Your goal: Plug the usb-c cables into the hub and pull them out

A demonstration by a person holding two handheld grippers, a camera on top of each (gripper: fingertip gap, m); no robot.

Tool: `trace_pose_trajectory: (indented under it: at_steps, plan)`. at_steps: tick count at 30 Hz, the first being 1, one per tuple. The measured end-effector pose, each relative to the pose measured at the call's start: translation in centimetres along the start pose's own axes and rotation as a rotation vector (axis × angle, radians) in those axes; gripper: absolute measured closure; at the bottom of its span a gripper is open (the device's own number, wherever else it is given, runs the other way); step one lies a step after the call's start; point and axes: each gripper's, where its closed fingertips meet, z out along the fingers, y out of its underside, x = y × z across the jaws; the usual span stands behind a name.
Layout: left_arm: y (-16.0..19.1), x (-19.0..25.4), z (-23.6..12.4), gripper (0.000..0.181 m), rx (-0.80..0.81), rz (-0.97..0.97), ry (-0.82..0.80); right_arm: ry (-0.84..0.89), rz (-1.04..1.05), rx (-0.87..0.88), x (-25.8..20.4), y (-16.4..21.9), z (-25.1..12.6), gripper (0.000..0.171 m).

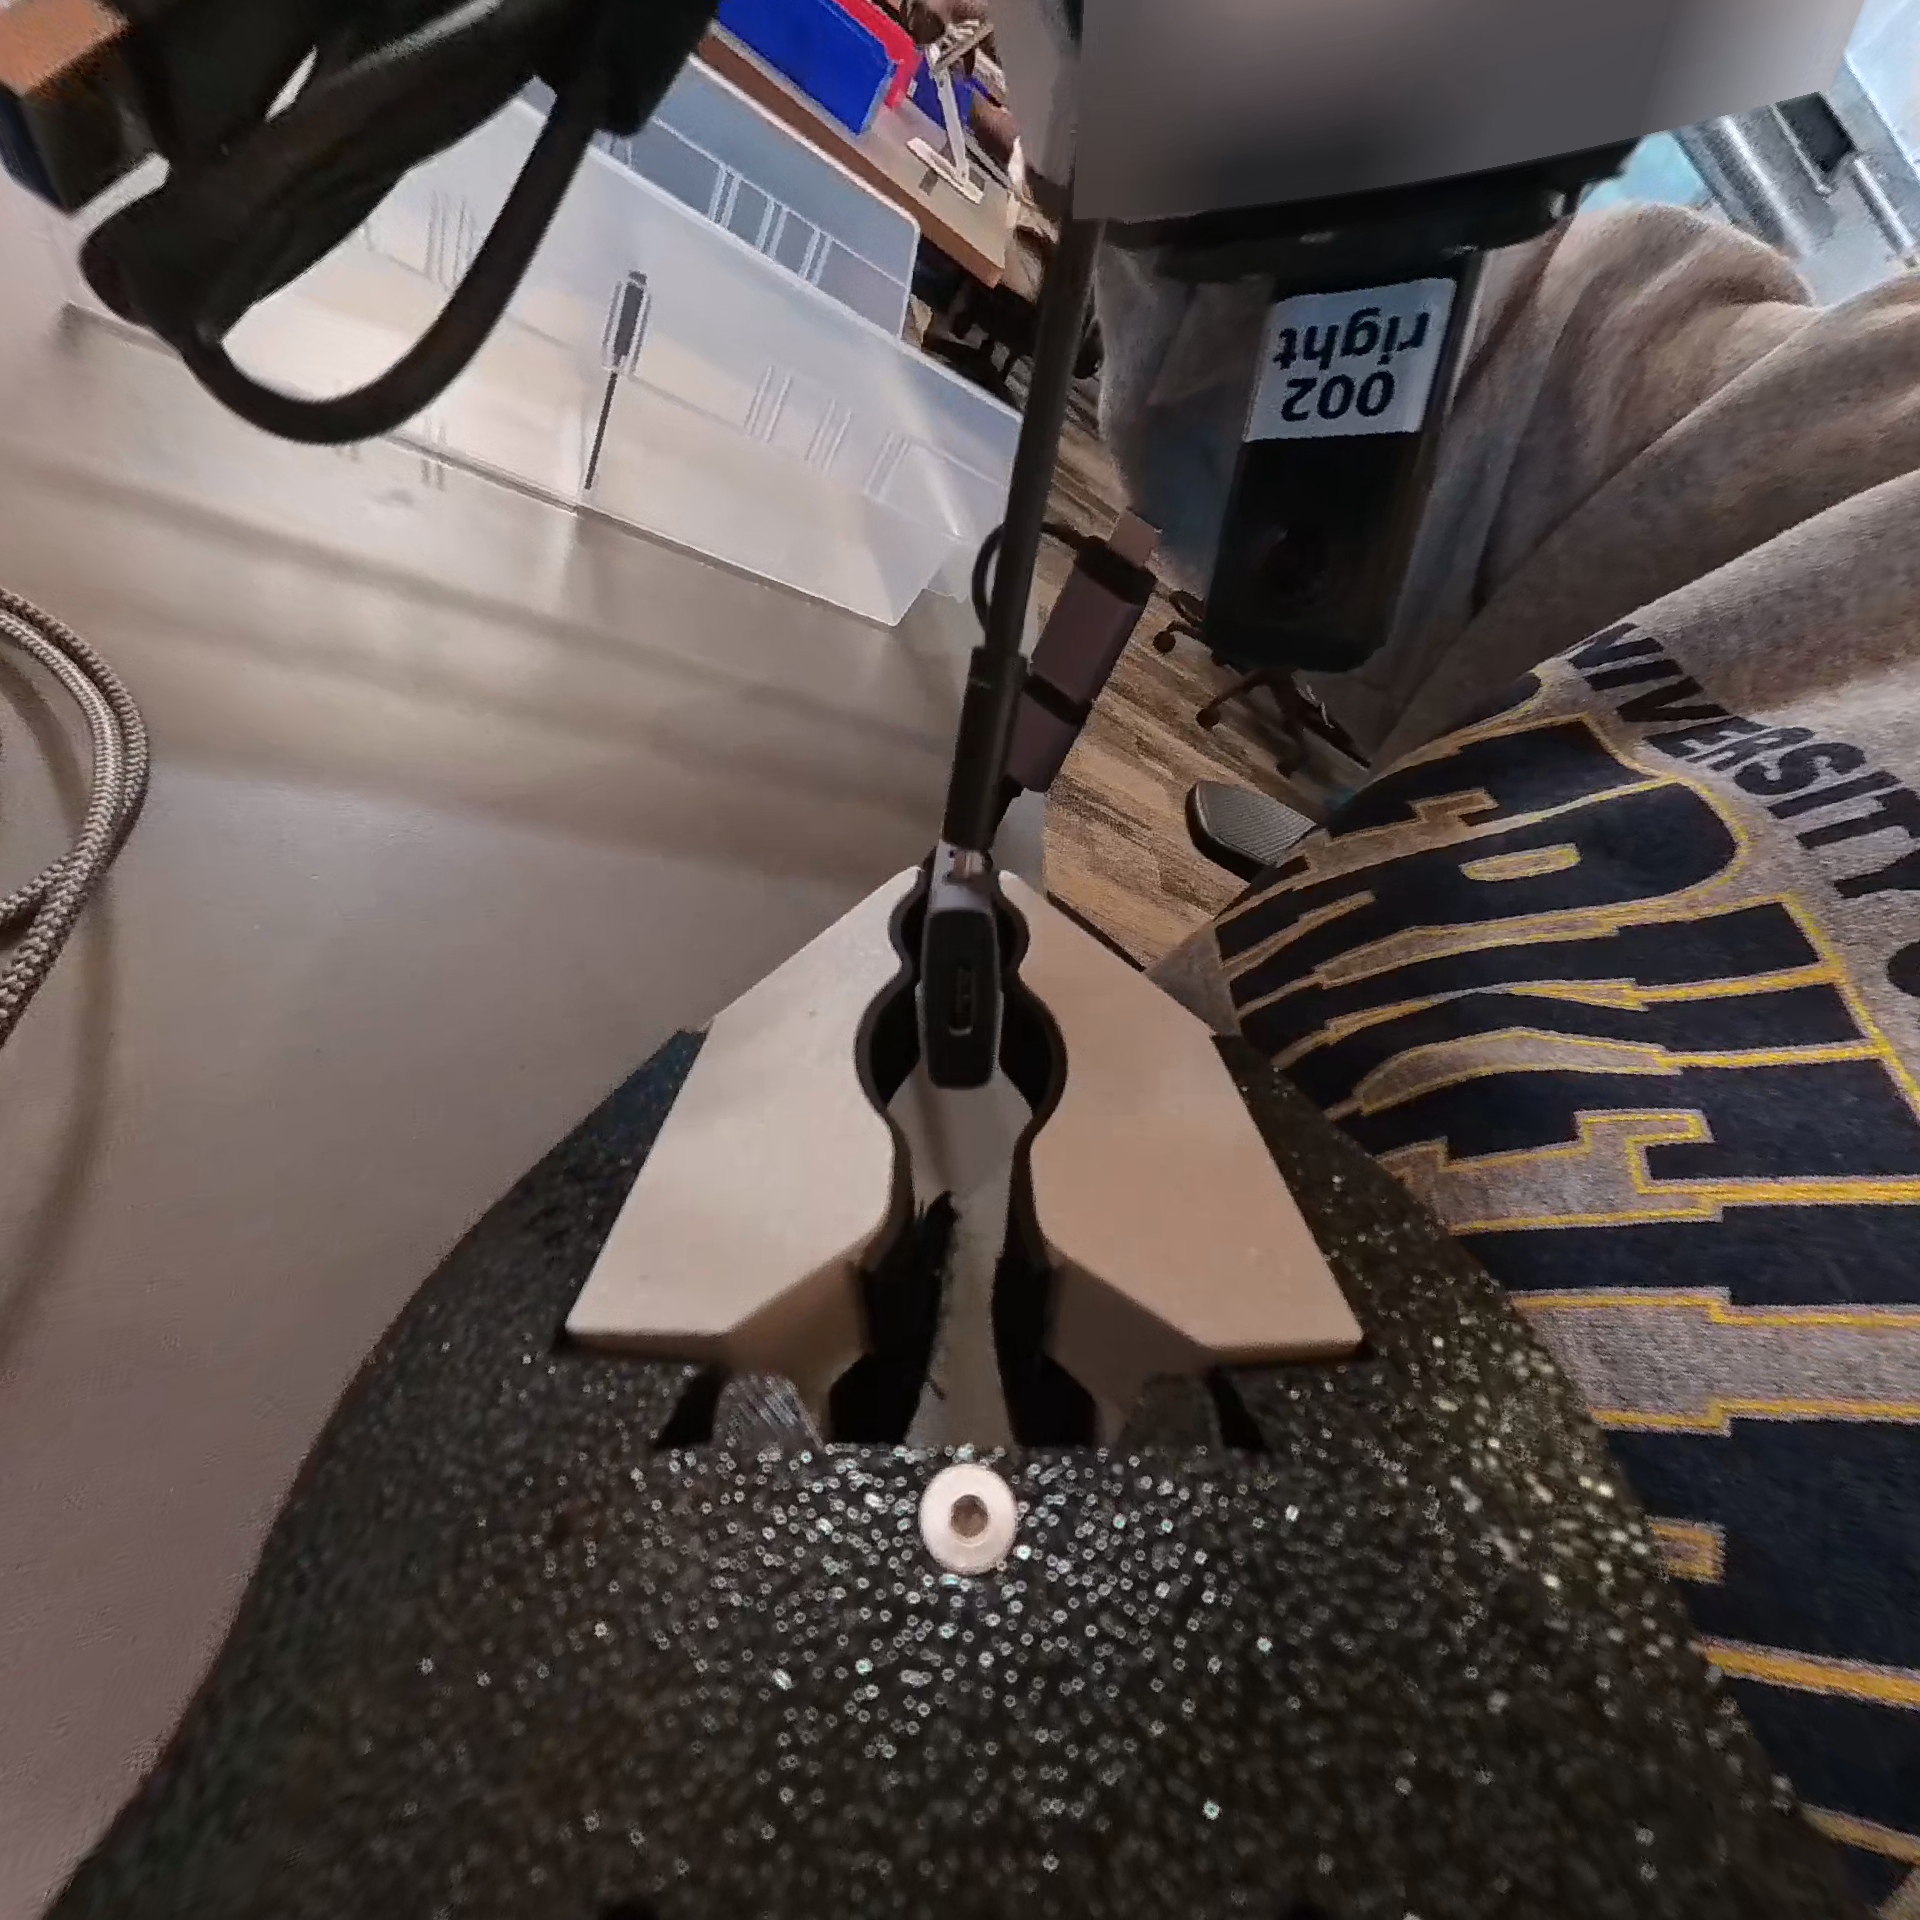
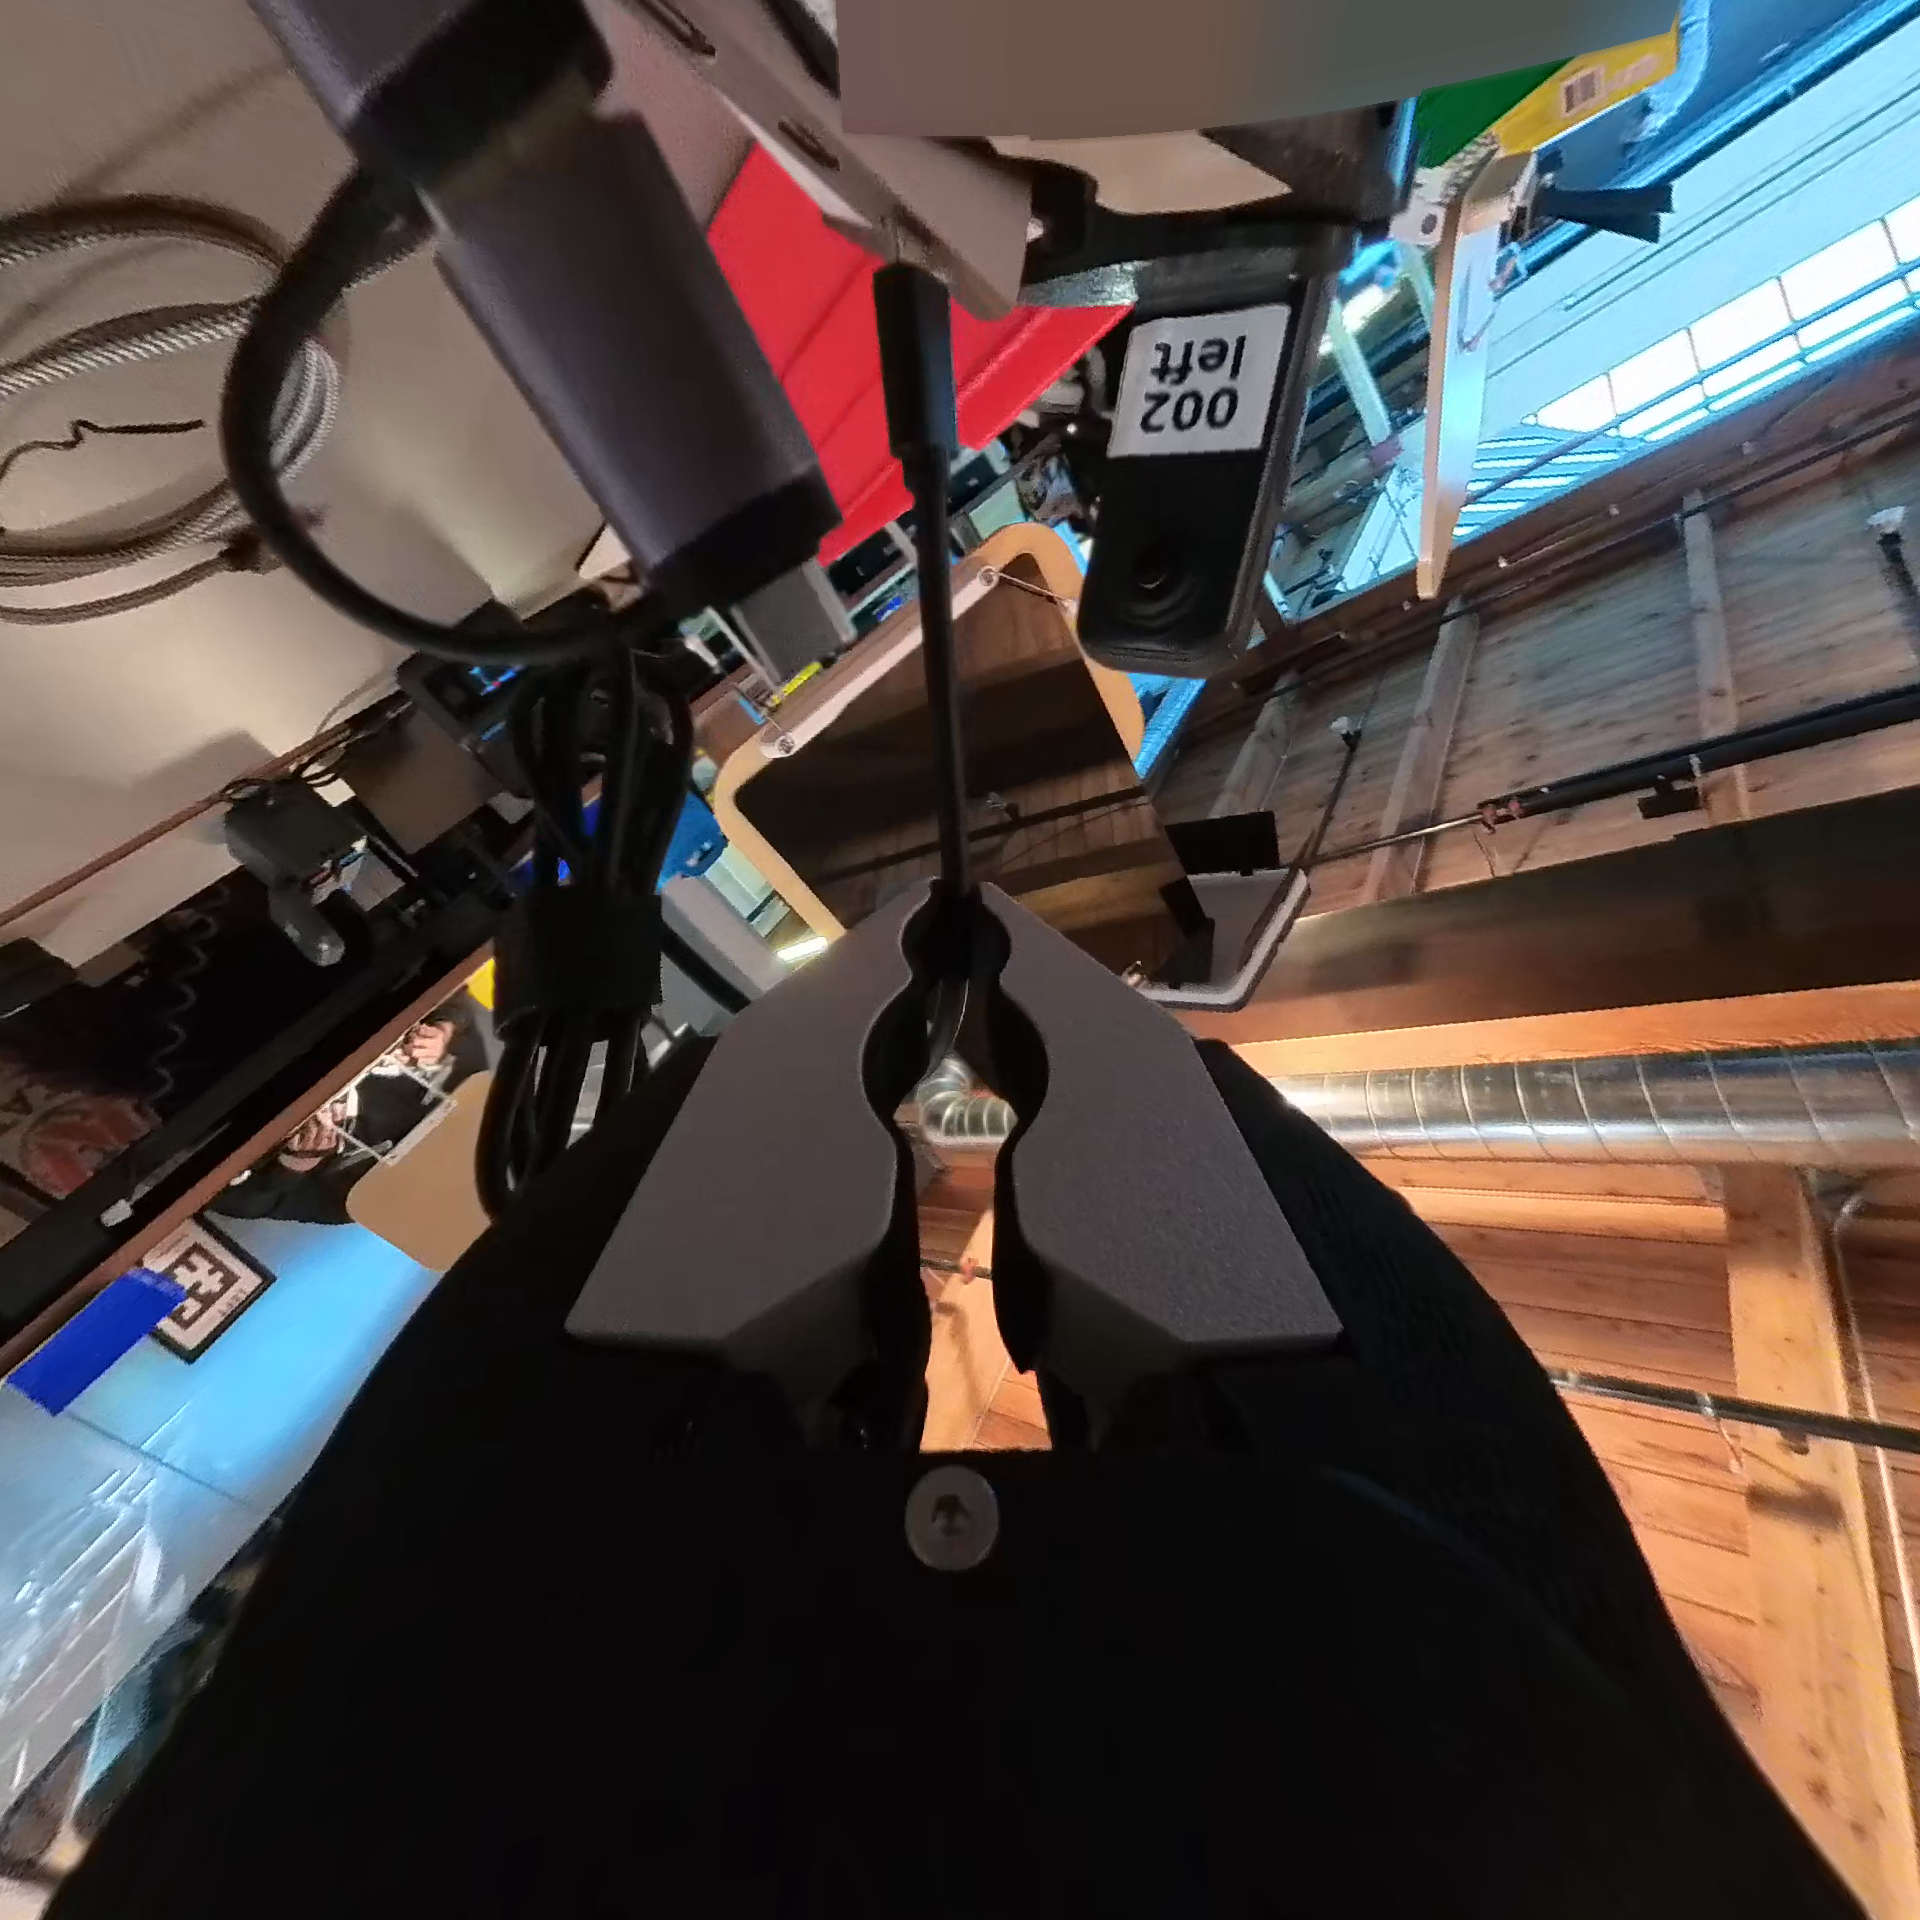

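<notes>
My left gripper (image 1: 958, 883) is shut on a small grey hub (image 1: 961, 997), whose open port faces the camera. A black usb-c plug (image 1: 982, 769) meets the hub's far end, and a bit of silver tip shows at the joint. Its thin black cable (image 1: 1039, 416) runs straight up. A second dark grey adapter block (image 1: 1081, 644) hangs beside the plug. My right gripper (image 2: 954, 899) is shut on the same thin black cable (image 2: 940, 675), well below the plug (image 2: 914, 343). The plug meets the left gripper's pale fingers (image 2: 935, 218). The dark grey block (image 2: 623, 364) hangs at upper left.
A strapped bundle of black cable (image 2: 582, 935) hangs by the block and also shows in the left wrist view (image 1: 312, 156). A braided grey cable (image 1: 73, 779) and a clear plastic bin (image 1: 675, 364) lie on the table (image 1: 416, 935). A person's sweatshirt (image 1: 1558, 1039) is at the right. There is about 12 cm between the tips of the two grippers.
</notes>
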Motion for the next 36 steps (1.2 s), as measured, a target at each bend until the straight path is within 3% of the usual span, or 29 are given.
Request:
trace_pose_trajectory:
  at_steps: [14,27,36]
  plan:
    - [0.3,-0.9,0.4,0.175,-0.021,-0.049,-0.048,-0.137,0.005,0.038,-1.2,-2.8,0.6,0.171]
    - [1.9,-2.9,1.6,0.175,-0.160,0.030,-0.248,-0.274,0.089,0.074,-2.7,-5.0,1.1,0.171]
    - [1.0,-3.3,1.8,0.175,-0.142,0.154,-0.330,-0.384,0.198,-0.022,-3.0,-3.8,1.1,0.147]
